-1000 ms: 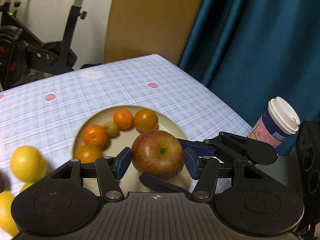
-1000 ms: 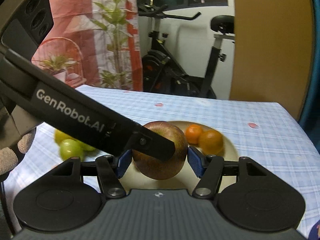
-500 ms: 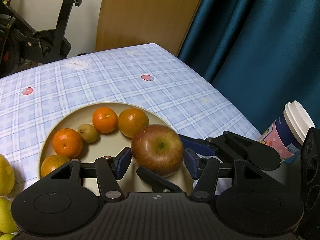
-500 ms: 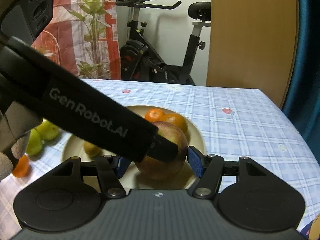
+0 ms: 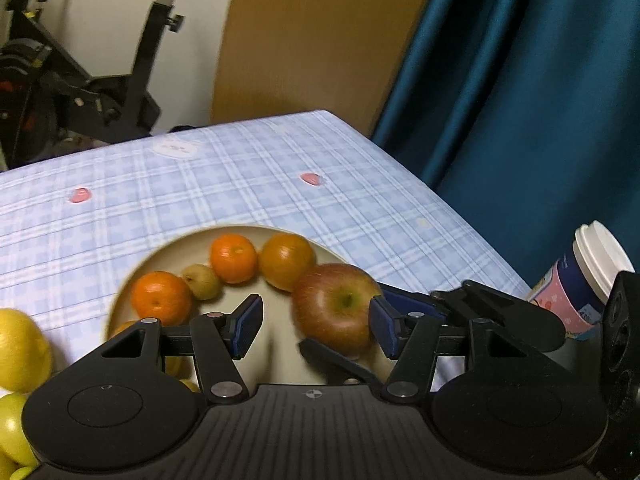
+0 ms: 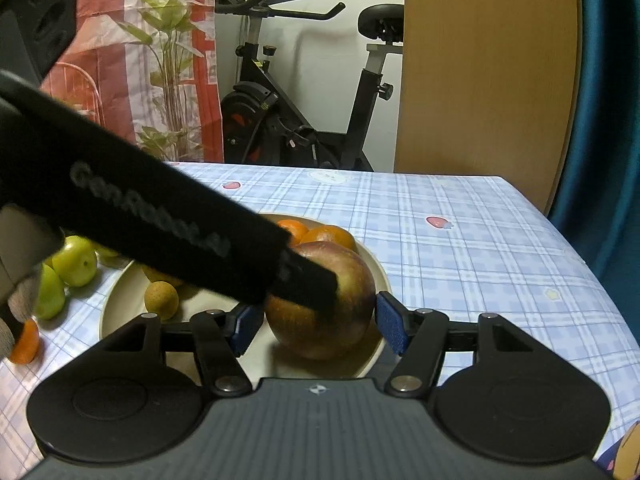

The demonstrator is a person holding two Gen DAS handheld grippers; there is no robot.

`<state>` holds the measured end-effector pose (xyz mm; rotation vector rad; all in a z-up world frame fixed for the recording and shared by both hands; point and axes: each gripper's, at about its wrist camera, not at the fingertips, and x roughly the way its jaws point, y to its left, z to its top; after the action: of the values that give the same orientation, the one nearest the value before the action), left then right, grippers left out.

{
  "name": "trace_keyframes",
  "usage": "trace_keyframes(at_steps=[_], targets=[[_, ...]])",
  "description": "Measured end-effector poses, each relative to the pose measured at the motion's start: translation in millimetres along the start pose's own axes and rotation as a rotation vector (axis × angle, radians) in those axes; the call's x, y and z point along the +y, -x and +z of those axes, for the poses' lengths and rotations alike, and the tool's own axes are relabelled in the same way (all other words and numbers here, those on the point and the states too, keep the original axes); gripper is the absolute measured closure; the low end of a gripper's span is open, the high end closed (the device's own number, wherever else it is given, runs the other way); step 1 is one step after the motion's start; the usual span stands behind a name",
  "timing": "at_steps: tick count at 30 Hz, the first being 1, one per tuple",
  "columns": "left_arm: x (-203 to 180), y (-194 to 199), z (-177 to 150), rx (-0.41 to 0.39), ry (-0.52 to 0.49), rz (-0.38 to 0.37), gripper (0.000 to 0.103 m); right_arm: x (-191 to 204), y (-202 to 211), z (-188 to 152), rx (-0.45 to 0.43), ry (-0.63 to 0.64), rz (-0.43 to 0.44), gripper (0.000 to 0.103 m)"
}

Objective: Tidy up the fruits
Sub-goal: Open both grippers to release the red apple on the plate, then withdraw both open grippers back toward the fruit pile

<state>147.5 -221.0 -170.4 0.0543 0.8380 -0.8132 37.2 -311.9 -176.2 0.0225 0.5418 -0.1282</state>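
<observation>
Left gripper (image 5: 316, 330) spread wide, blue pads apart, nothing pinched; apple (image 5: 335, 312) just inside the right-hand pad, a clear gap to the other. Right gripper (image 6: 316, 326) also spread, apple (image 6: 320, 312) between its pads, gaps on both sides. Apple resting in plate (image 5: 256, 236) at about 4 o'clock. Oranges (image 5: 234, 258) arced from 9 to 1 o'clock along the rim. Lemon (image 5: 20, 344) off plate at 9 o'clock; green fruits (image 6: 76, 260) on tablecloth (image 6: 460, 248). Cup (image 5: 588, 280) at 3 o'clock.
</observation>
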Motion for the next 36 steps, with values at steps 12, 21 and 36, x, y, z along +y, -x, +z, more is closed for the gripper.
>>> trace_keyframes(at_steps=[12, 21, 36], targets=[[52.7, 89.7, -21.1, -0.097, 0.126, 0.133, 0.042, 17.5, 28.0, 11.5, -0.049, -0.026, 0.035, 0.030], [90.8, 153.4, -56.0, -0.157, 0.144, 0.300, 0.042, 66.8, 43.6, 18.0, -0.068, -0.009, 0.177, 0.030], [122.0, 181.0, -96.4, -0.162, 0.280, 0.295, 0.044, 136.1, 23.2, 10.1, 0.066, 0.146, 0.374, 0.036]])
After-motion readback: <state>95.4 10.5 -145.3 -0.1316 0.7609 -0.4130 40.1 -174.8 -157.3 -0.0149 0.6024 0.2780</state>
